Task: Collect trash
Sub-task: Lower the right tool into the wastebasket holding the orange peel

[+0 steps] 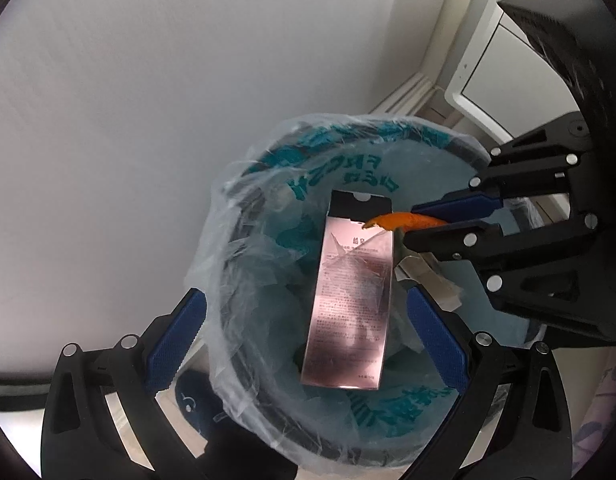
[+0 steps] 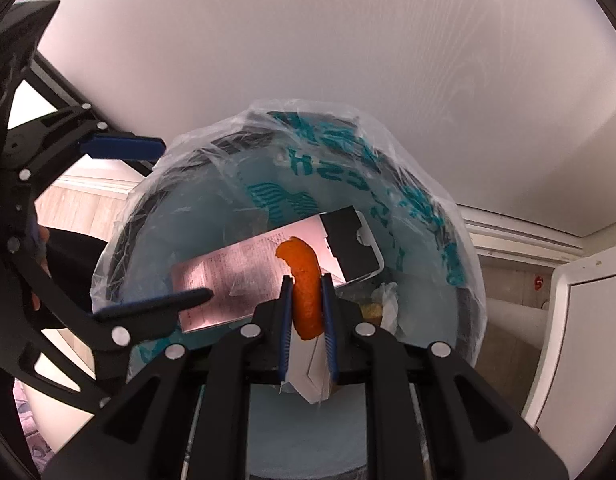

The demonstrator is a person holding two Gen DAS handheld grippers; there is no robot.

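Curled orange peel (image 2: 303, 284), pinched in right tongs (image 2: 304, 280)

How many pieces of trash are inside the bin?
2 visible: a shiny pink cardboard box leaning inside the bag-lined bin, and crumpled white paper beside it. More may be hidden underneath.

the small print on the pink box (image 1: 348, 300) between the left fingers is too fine to read. the orange peel's (image 2: 305, 292) lower end hides between the right fingers. white scraps (image 2: 388, 300) just right of those fingers stay unidentifiable under the bin liner (image 2: 428, 200).
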